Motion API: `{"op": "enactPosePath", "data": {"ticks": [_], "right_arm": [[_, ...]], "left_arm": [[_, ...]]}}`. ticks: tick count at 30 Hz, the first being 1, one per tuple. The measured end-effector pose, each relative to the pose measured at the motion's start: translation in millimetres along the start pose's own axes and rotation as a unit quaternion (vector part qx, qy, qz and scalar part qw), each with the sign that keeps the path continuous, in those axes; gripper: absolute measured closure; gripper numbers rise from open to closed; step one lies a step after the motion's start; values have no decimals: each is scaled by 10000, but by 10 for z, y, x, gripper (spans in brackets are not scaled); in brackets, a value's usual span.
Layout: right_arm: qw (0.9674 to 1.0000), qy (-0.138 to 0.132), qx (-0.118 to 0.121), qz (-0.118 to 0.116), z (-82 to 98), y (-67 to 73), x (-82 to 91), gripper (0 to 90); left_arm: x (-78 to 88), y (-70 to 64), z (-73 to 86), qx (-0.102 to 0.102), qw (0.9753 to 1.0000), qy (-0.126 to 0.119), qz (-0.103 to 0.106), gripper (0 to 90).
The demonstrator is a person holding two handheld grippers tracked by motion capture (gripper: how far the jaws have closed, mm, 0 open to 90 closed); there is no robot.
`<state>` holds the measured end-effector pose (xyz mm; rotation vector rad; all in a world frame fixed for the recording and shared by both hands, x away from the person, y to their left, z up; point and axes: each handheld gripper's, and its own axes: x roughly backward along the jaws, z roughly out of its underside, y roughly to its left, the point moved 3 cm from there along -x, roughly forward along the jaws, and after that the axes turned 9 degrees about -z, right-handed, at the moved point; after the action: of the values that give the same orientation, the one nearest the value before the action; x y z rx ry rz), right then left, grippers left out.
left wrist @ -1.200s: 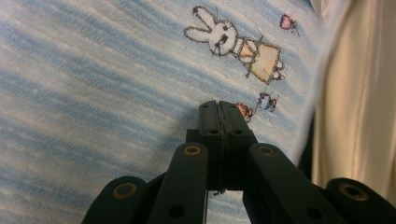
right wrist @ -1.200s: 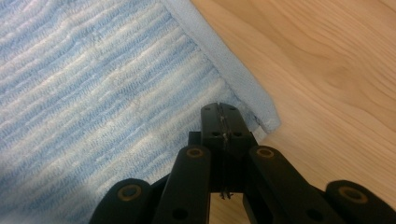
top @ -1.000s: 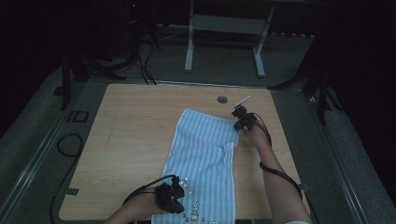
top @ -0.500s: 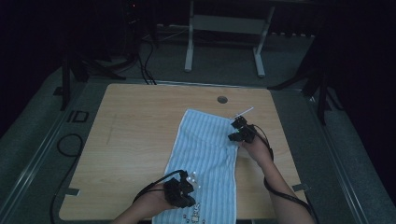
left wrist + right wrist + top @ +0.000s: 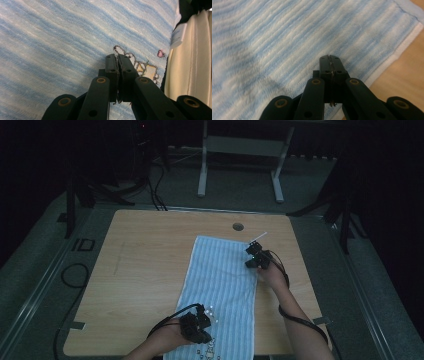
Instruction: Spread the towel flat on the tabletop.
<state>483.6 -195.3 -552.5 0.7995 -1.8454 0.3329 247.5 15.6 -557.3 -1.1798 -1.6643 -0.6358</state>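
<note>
A blue-and-white striped towel (image 5: 220, 275) lies flat and lengthwise on the wooden table (image 5: 145, 255). My left gripper (image 5: 200, 327) rests over the towel's near end, jaws shut with nothing between them. In the left gripper view, its tips (image 5: 117, 57) sit just short of a small embroidered figure (image 5: 146, 70) on the towel (image 5: 62, 42). My right gripper (image 5: 254, 259) is over the towel's far right part, also shut and empty. In the right gripper view, its tips (image 5: 329, 58) hover above the stripes (image 5: 287, 37), close to the white hem (image 5: 397, 55).
A round hole (image 5: 238, 226) sits in the tabletop beyond the towel. A small white tag (image 5: 260, 237) sticks out at the towel's far right corner. Bare wood spreads to the left. Cream fabric (image 5: 192, 65) and a white label (image 5: 177, 35) show at the right of the left gripper view.
My left gripper has slid rightward onto the towel's near end. The right gripper has come back from the far right corner toward me, over the towel. Both stay shut.
</note>
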Motion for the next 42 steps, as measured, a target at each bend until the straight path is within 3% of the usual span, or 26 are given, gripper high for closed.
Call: {"op": "enactPosePath", "data": {"ticks": [4, 12, 14, 17, 18, 19, 22, 23, 24, 26, 27, 28, 29, 32, 35, 37, 42], "right_arm": [[9999, 82, -104, 47, -163, -125, -48, 896], [9994, 139, -218, 212, -344, -214, -111, 895], [9993, 139, -275, 206, -350, -214, -108, 888], [9998, 7, -157, 145, -339, -160, -47, 886], [9999, -47, -131, 88, -327, -129, -13, 886], [9998, -199, 24, -52, -255, -15, 104, 880], [9986, -421, 240, -233, -68, 154, 277, 880], [9974, -529, 328, -353, 112, 262, 381, 880], [9974, -529, 328, -353, 112, 262, 381, 880], [9964, -612, 381, -449, 319, 352, 457, 880], [9957, -642, 426, -515, 516, 415, 486, 880], [9957, -642, 426, -515, 516, 415, 486, 880], [9957, -640, 445, -503, 676, 448, 483, 879], [9969, -543, 402, -412, 836, 456, 438, 874], [9968, -516, 341, -500, 894, 450, 394, 874], [9977, -402, 377, -394, 923, 446, 338, 874], [9974, -504, 305, -420, 964, 406, 328, 874]], "left_arm": [[-53, 28, -104, 57, 9999, -106, 17, 866], [-171, 48, -358, 92, 9997, -208, 123, 865], [-162, 43, -395, 58, 9997, -234, 43, 849], [-88, 64, -421, -24, 9995, -317, -74, 827], [53, 152, -417, 63, 9984, -466, -309, 828], [118, 210, -404, 124, 9974, -508, -491, 828], [274, 415, -315, 312, 9934, -533, -964, 828], [306, 483, -275, 403, 9921, -549, -1051, 829], [328, 550, -232, 556, 9906, -598, -1101, 829], [352, 686, -137, 717, 9884, -575, -1207, 829], [351, 746, -94, 821, 9871, -587, -1244, 828], [343, 802, -57, 900, 9866, -588, -1227, 828], [332, 849, -23, 949, 9860, -611, -1227, 828], [259, 932, 39, 1132, 9845, -573, -1208, 828], [183, 955, 53, 1146, 9849, -474, -1208, 828], [138, 963, 52, 1173, 9852, -440, -1173, 828], [110, 964, 6, 1191, 9856, -490, -1096, 828]]}}
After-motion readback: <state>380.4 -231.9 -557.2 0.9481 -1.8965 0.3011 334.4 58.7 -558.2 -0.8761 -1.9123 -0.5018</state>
